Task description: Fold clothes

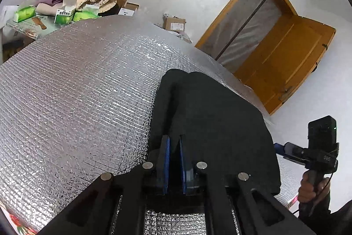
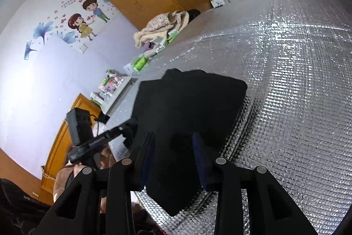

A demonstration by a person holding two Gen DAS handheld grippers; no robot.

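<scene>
Bedroom with orange wooden doors, and a big silver quilted mat (image 1: 77,80) as the work surface. A black garment (image 1: 209,107) lies on it, already in a compact, roughly rectangular shape, so it could be mid-fold or nearly finished, can't call it. The left gripper (image 1: 175,142) has its jaws nearly together with a bit of the near edge of the cloth pinched between the blue pads. The right gripper (image 2: 173,144) has its jaws well apart, straddling the near edge with cloth sitting between them, not clamped from what I can see. If another fold is coming, my take: get both grips on matching corners, lift evenly, keep the edge taut so the layers underneath don't drag on that slick mat.
</scene>
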